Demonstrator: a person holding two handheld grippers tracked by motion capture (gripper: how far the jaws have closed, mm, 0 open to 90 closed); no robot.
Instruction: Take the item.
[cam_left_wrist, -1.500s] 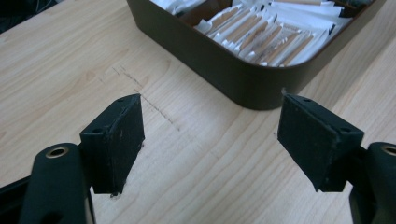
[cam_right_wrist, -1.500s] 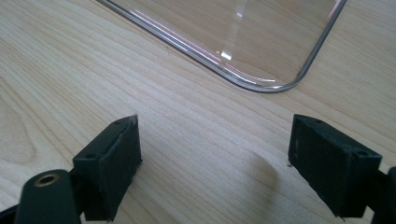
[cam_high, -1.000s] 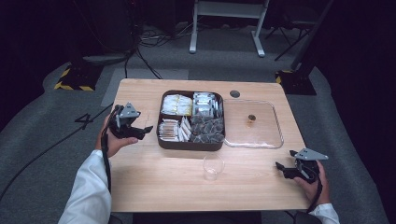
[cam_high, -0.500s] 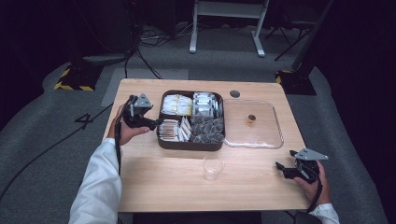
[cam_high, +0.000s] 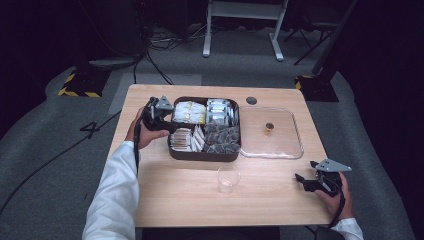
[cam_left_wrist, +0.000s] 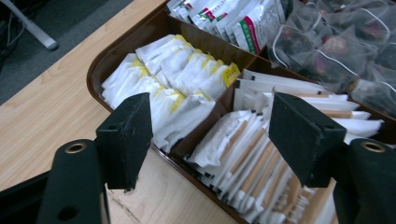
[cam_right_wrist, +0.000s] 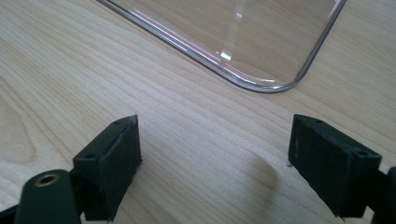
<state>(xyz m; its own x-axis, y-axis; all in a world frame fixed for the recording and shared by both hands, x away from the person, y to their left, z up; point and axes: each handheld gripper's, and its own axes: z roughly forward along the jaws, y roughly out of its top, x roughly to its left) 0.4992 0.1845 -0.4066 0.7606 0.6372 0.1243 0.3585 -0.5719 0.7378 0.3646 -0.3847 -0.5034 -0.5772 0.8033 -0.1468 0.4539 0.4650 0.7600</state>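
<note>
Now the left tongs (cam_left_wrist: 212, 135) hang over the box (cam_left_wrist: 95, 70), jaws wide but just closing on nothing, to pick packets (cam_left_wrist: 233, 154). Right tongs (cam_right_wrist: 215, 163) wait wide on the table (cam_right_wrist: 70, 70).

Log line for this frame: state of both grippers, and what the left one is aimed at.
left gripper: open, jaws just closing, nothing between | aim: packets in tray | right gripper: open, over table
</note>
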